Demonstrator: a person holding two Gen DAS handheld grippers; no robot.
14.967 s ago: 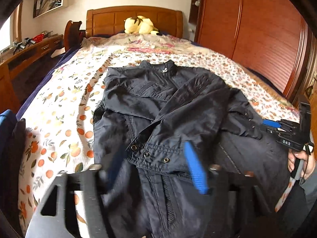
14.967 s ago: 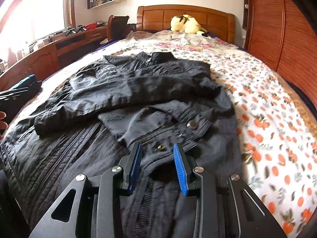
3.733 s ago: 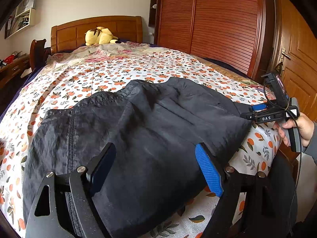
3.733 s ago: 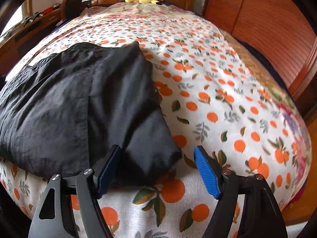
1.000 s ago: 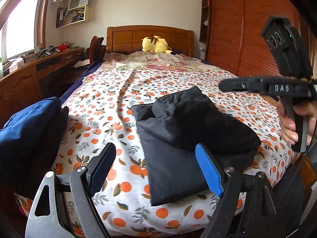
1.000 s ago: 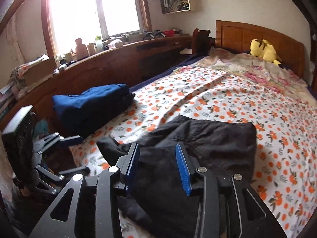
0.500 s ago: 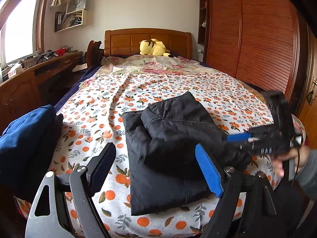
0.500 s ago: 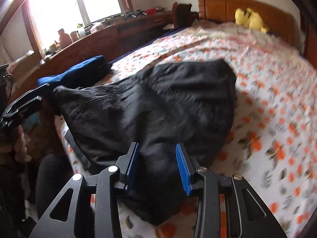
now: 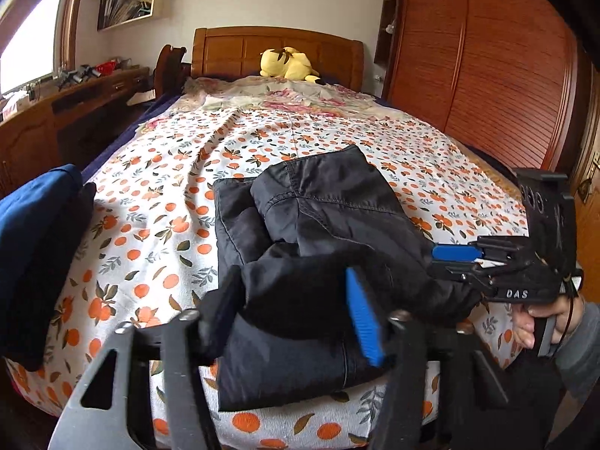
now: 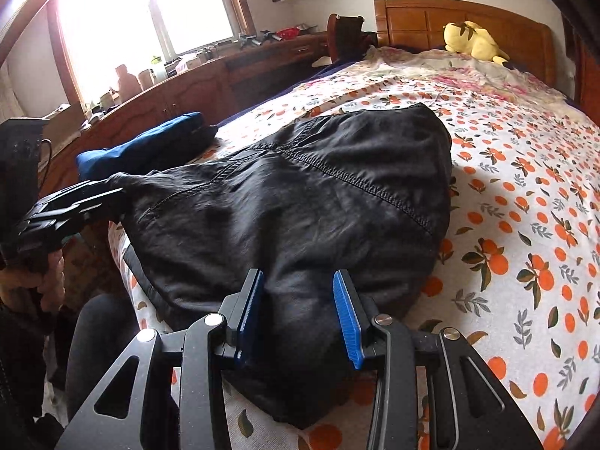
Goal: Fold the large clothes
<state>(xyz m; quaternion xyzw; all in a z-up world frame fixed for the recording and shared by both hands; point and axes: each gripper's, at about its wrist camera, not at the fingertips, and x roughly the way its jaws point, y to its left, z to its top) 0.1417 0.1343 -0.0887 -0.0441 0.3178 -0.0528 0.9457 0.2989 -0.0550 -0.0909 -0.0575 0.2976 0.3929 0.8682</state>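
My left tongs [image 9: 296, 311] have just been closing on the folded black jacket [image 9: 318, 232], which lies near the bed's [image 9: 157, 202] foot; my right tongs [image 10: 300, 311] pinch its other corner.

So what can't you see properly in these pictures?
- Left wrist view: the left gripper is blurred, so its grip on the black jacket is unclear.
- Both views: the jacket's folded layers hide its sleeves and front.
- Left wrist view: the blue folded clothes are cut off by the edge.
- Shelf items: too small.
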